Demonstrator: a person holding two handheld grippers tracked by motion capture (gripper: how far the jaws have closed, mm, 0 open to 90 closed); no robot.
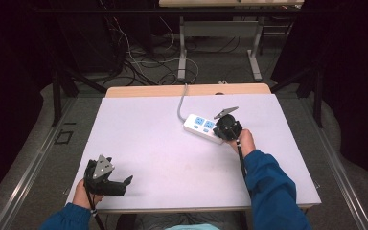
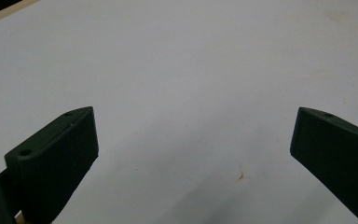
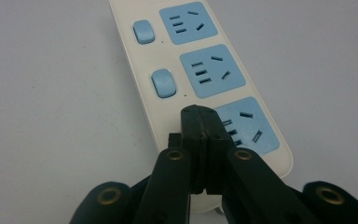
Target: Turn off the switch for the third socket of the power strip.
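A white power strip with blue sockets and a grey cable lies right of centre on the white table. My right gripper is over the strip's right end. In the right gripper view the power strip shows three blue sockets and two blue rocker switches. There my right gripper is shut, its tips over the strip beside the nearest socket, in line with the switches. Whether the tips touch is unclear. My left gripper rests open near the table's front left corner, and the left gripper has nothing between its jaws.
The table's wooden back edge borders a floor with tangled cables and the metal legs of another desk. A small brown stain marks the tabletop near the left gripper. Bare white surface spans the table's left and middle.
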